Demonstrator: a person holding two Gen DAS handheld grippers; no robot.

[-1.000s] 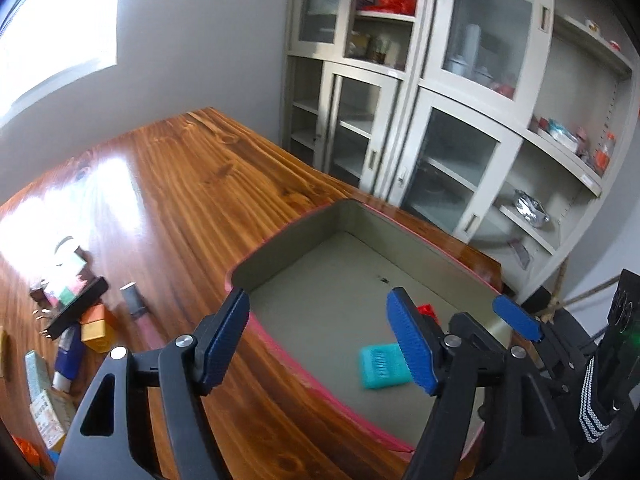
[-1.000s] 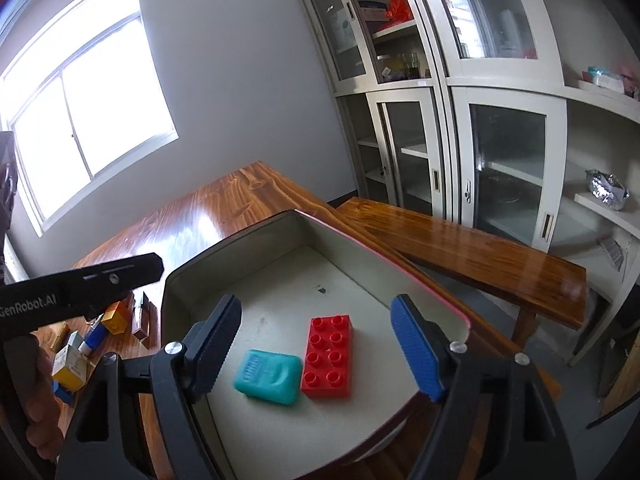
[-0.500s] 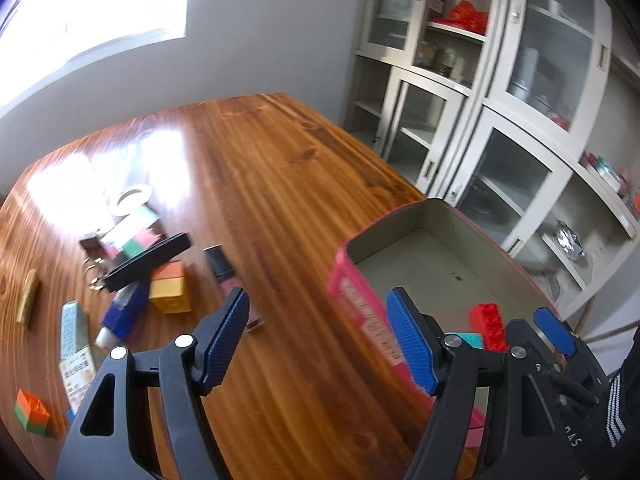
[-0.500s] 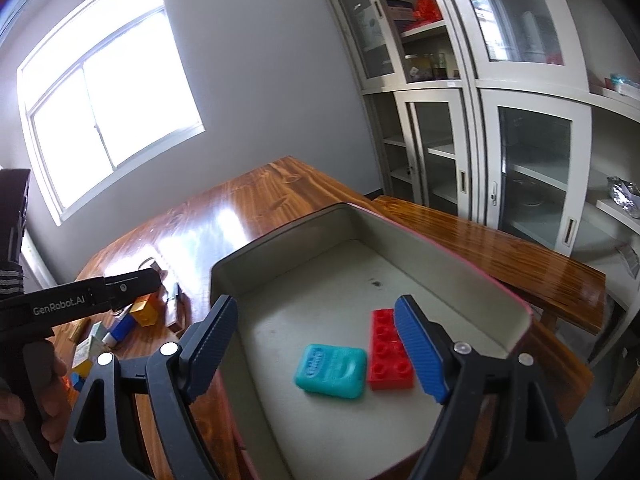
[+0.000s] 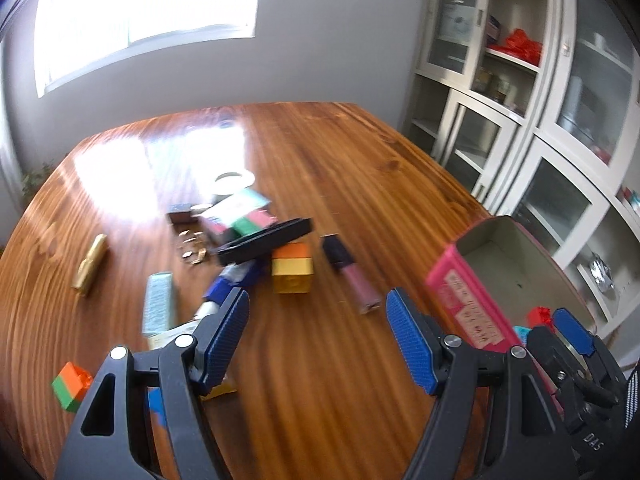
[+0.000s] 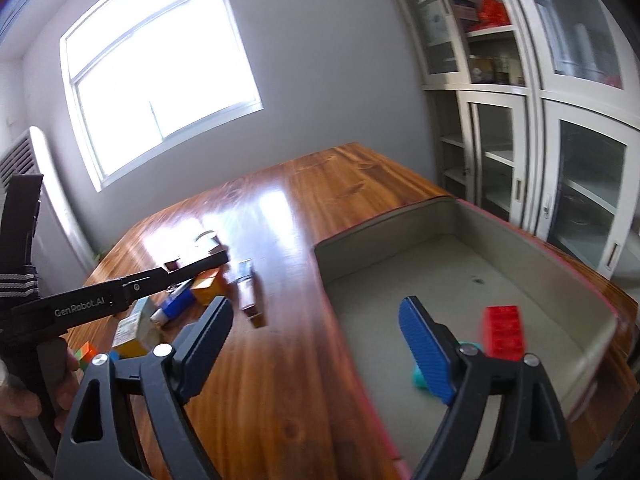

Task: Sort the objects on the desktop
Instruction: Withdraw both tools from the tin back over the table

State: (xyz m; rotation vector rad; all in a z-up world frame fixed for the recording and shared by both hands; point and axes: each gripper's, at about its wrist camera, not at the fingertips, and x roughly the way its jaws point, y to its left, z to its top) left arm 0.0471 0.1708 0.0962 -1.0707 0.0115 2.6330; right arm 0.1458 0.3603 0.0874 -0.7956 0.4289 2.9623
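Change noted: across the last second both wrist views swung away from the box interior toward the scattered pile on the left of the tabletop (image 5: 352, 184). We held the left gripper (image 5: 316, 340) wide apart and empty throughout. The right gripper (image 6: 316, 346) had just been widening its jaws, with nothing between them. We judged one deposit finished and the next pick-up beginning.

Container: one pink-walled box (image 6: 532, 236) with a grey floor, on the right side of the tabletop. Contents seen:
- red building brick (image 6: 503, 332), lying flat near the near right corner;
- teal item (image 6: 420, 378), just beside the brick, mostly hidden behind a right gripper finger.

Still unsorted on the tabletop, well apart from the box:
- long black case (image 5: 266, 240), lying across the pile;
- orange-and-yellow block (image 5: 292, 268), just beside the case;
- pale green carton (image 5: 158, 308);
- pink lip-gloss tube (image 5: 352, 276), nearest the box;
- gold tube (image 5: 90, 264), far left;
- orange-and-green brick (image 5: 72, 386), near left edge.
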